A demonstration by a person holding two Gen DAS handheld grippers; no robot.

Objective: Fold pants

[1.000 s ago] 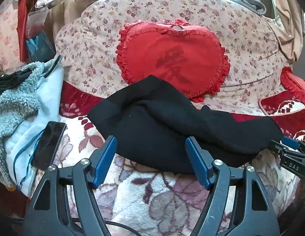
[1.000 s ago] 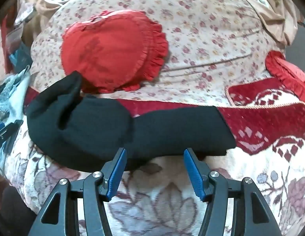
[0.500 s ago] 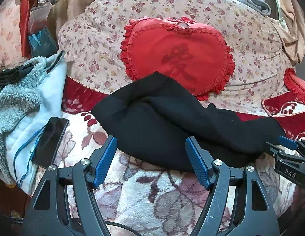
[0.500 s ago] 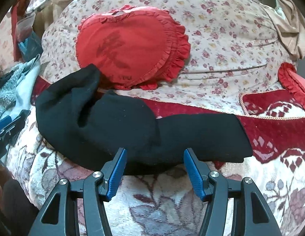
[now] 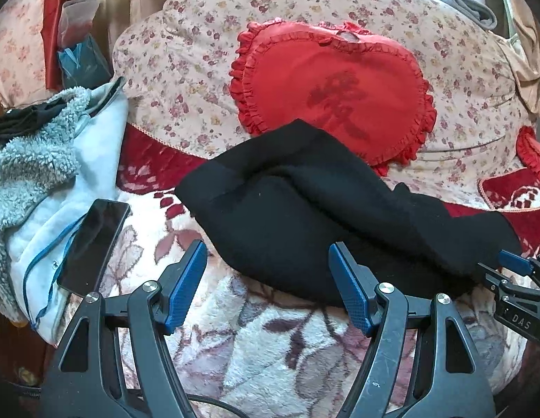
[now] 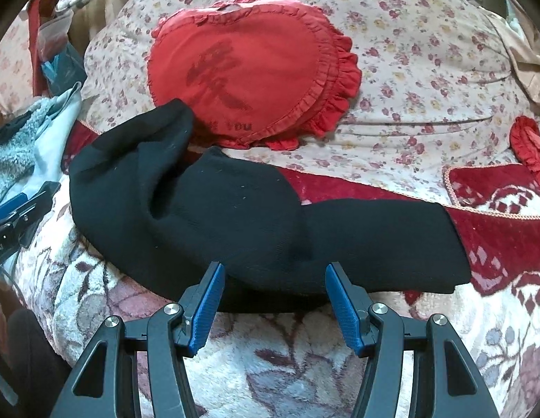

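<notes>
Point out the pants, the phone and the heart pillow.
pants [image 5: 304, 216], left wrist view, middle of the black fabric
phone [image 5: 92, 244], left wrist view, dark screen
heart pillow [image 6: 256, 62], right wrist view, red face

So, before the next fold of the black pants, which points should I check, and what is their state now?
1. Left claw open, empty: ok.
2. Right claw open, empty: ok.
3. Black pants lie flat: not ok, bunched and creased at the left end.
4. Pants clear of the red heart pillow: not ok, one corner overlaps it.
5. Phone away from the pants: ok, it lies on the blue garment.
6. Layers aligned underneath: cannot tell.
</notes>
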